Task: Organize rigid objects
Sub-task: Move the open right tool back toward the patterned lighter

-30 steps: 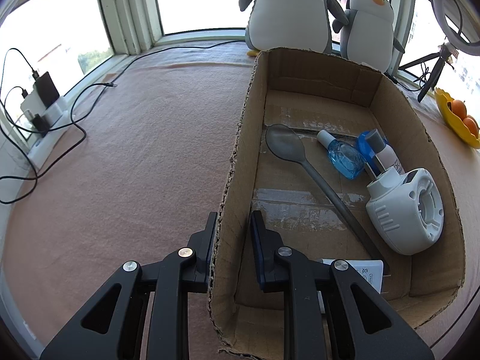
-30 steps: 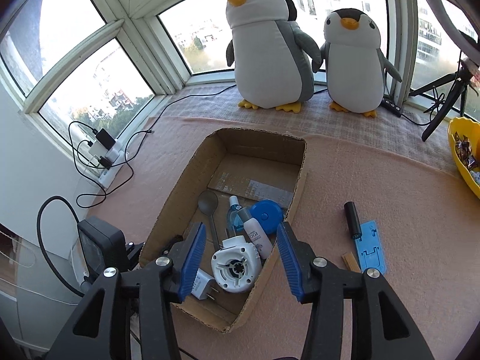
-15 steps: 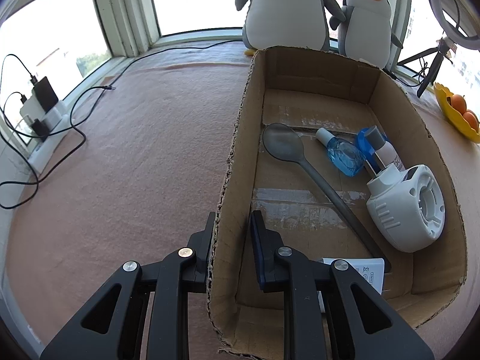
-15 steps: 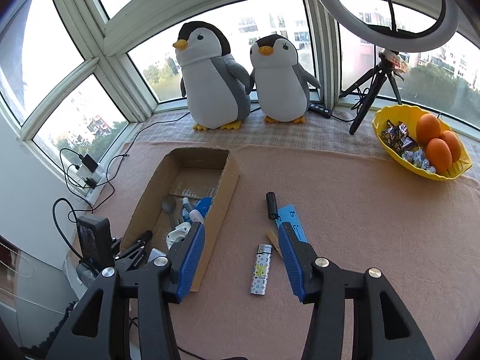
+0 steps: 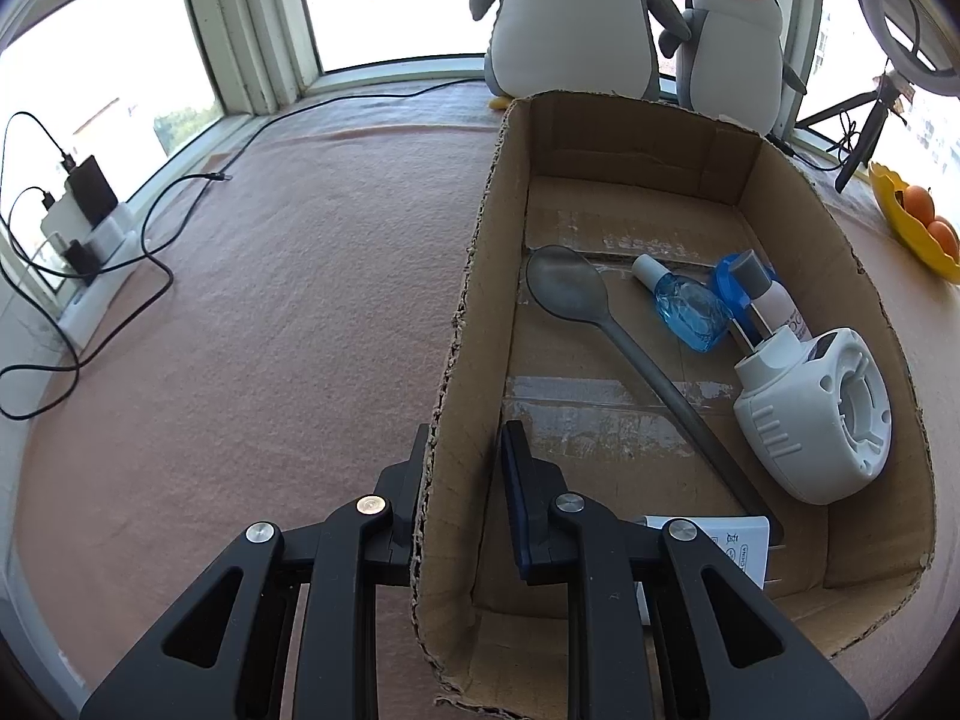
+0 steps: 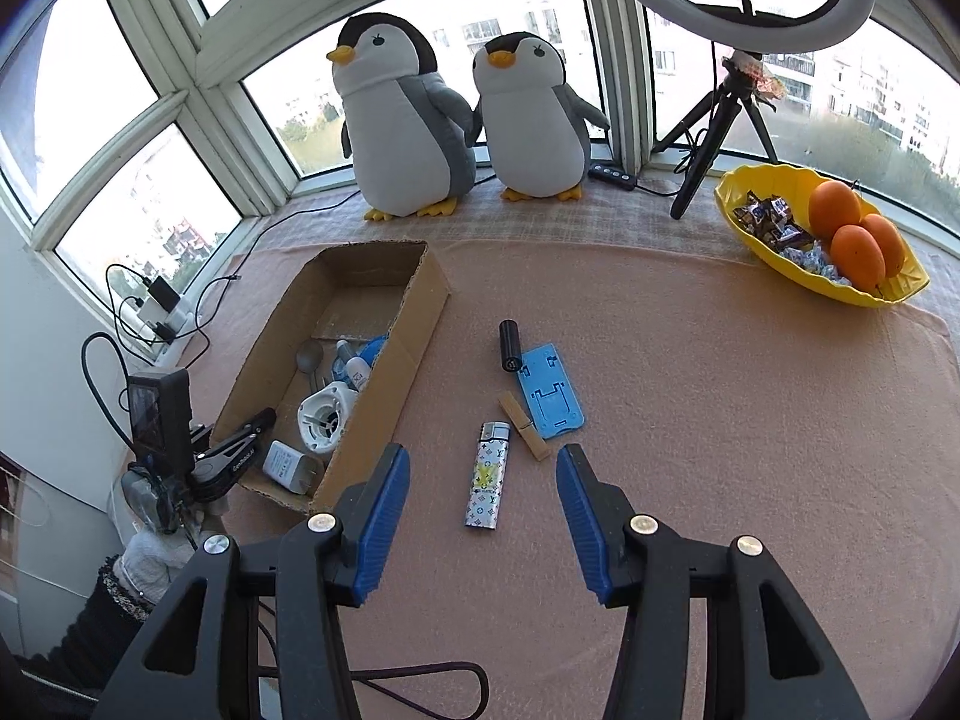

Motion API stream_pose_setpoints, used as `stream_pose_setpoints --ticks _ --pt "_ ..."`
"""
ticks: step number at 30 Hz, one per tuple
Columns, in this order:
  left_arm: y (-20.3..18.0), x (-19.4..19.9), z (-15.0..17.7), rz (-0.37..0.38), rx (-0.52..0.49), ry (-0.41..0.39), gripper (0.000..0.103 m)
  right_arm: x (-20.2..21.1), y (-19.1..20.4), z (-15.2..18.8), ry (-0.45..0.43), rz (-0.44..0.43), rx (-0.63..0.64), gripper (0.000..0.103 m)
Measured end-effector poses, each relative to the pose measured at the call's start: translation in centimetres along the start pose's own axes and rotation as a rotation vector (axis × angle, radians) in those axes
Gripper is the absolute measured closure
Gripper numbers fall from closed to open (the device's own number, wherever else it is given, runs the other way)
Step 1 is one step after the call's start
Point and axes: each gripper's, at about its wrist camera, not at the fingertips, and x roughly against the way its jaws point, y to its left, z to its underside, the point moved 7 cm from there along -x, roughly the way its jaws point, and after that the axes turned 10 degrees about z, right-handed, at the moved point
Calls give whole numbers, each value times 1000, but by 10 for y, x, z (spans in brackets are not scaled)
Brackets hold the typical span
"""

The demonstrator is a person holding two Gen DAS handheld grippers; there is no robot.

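Observation:
My left gripper is shut on the left wall of the cardboard box, one finger outside and one inside. The box holds a grey spoon, a blue bottle, a white tube, a white round device and a white charger. In the right wrist view the box lies to the left. My right gripper hangs open above the cloth, with a patterned lighter lying between and beyond its fingers, untouched. Beyond it lie a wooden clothespin, a blue phone stand and a black cylinder.
Two plush penguins stand at the window. A yellow bowl with oranges and sweets sits at the far right beside a tripod with a ring light. Chargers and cables lie along the left sill. A person's gloved hand holds the left gripper.
My right gripper has swung right from above the box to above the loose items on the cloth, its jaws as wide as before. The left gripper has stayed clamped on the box wall.

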Motion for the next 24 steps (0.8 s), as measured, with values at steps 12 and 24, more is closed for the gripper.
stream_pose_setpoints --ticks 12,24 --pt "0 0 0 1 2 -1 85 -61 26 18 98 0 51 56" --pt "0 1 0 1 5 -2 85 -102 26 27 205 8 47 58"
